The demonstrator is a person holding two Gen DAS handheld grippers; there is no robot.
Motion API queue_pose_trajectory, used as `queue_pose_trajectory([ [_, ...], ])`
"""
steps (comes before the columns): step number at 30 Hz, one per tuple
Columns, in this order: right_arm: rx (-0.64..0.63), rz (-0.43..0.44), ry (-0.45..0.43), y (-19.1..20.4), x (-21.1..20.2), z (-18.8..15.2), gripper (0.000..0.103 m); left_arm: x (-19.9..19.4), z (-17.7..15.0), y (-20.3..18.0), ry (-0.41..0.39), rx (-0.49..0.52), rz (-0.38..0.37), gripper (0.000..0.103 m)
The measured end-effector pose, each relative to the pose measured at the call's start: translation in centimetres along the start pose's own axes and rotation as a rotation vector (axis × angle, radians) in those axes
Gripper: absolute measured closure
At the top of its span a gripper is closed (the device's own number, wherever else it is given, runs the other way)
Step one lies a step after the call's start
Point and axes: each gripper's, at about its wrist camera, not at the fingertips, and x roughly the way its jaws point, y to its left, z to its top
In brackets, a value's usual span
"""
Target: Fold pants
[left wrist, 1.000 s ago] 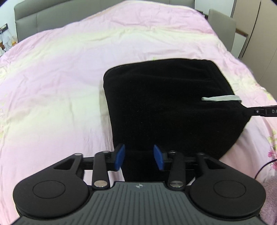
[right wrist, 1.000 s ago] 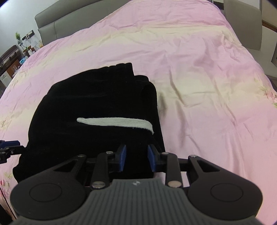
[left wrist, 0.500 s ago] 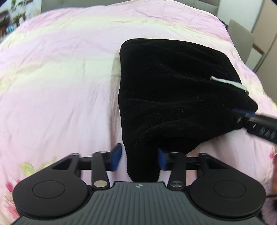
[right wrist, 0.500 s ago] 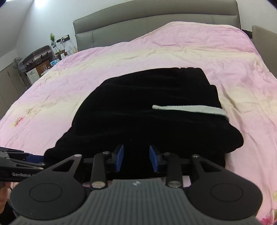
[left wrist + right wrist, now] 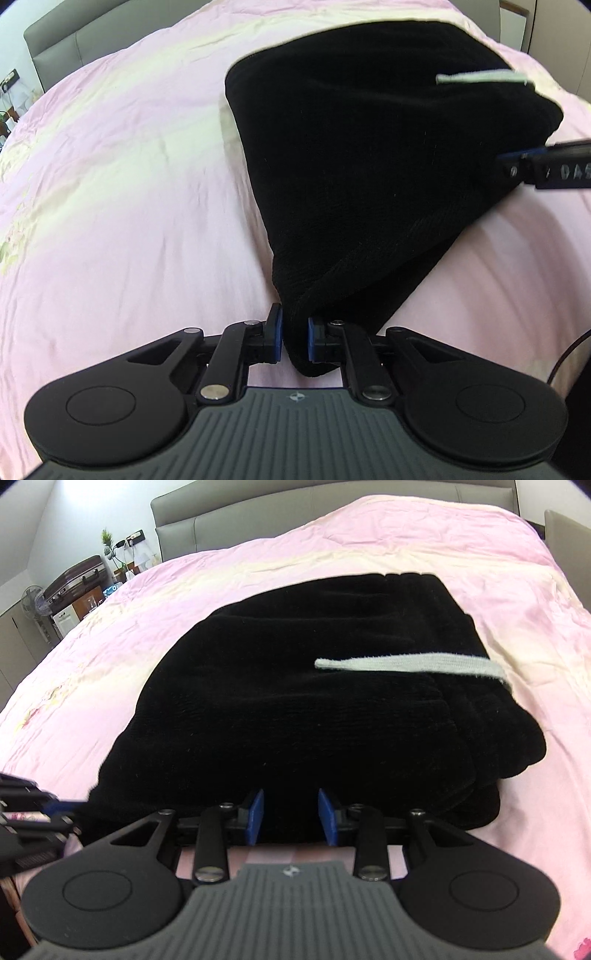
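While the thick black fleece pants (image 5: 314, 709) lay on the pink bedspread (image 5: 122, 192) already doubled into a compact bundle, the left gripper (image 5: 294, 338) had its fingers clamped on a near corner, and the right gripper (image 5: 291, 821) gripped the near edge between wider-set fingers. One more fold probably remained.

Wrinkled pink bedspread (image 5: 424, 546) across a bed, grey padded headboard (image 5: 295, 506) behind it, suitcase (image 5: 75, 578), small potted plant (image 5: 106, 539) and fan (image 5: 33, 600) at far left
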Motion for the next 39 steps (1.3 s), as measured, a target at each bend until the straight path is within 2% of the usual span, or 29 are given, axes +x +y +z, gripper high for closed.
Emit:
queue_pose_trajectory([
  [7,-0.025,-0.018,0.016,-0.1,1.0,0.0,0.074,0.8,0.0,0.5,0.028,-0.024,-0.043,0.089],
  [12,-0.034,-0.029,0.018,0.2,0.9,0.0,0.074,0.4,0.1,0.1,0.029,-0.01,-0.023,0.088],
  [19,-0.043,-0.049,0.042,0.7,-0.1,0.3,0.073,-2.4,-0.3,0.1,0.032,0.012,-0.012,0.082],
  [24,-0.028,-0.068,0.072,0.1,-1.9,1.0,0.064,-4.6,-0.2,1.0,0.015,0.043,0.014,0.078],
  [25,-0.029,-0.067,0.074,-0.1,-2.4,1.2,0.062,-5.2,0.0,1.2,0.005,0.05,0.016,0.076],
  [27,-0.045,-0.073,0.073,-0.5,-3.5,2.0,0.054,-6.3,0.5,1.7,-0.019,0.061,0.014,0.064],
  [30,-0.086,-0.089,0.07,-1.2,-5.0,3.6,0.043,-7.7,1.7,2.5,-0.047,0.081,0.011,0.06],
  [31,-0.096,-0.091,0.074,-1.5,-5.5,4.2,0.038,-8.2,2.2,2.7,-0.057,0.081,-0.001,0.058],
  [33,-0.111,-0.086,0.091,-2.2,-6.1,5.5,0.034,-8.5,4.4,3.4,-0.079,0.07,-0.036,0.047],
  [34,-0.112,-0.084,0.102,-2.7,-6.3,6.3,0.031,-8.8,5.4,3.8,-0.092,0.055,-0.059,0.045],
  [39,-0.009,-0.055,0.162,-6.8,-6.3,10.3,0.018,-7.7,10.7,7.6,-0.129,-0.098,-0.221,0.032],
])
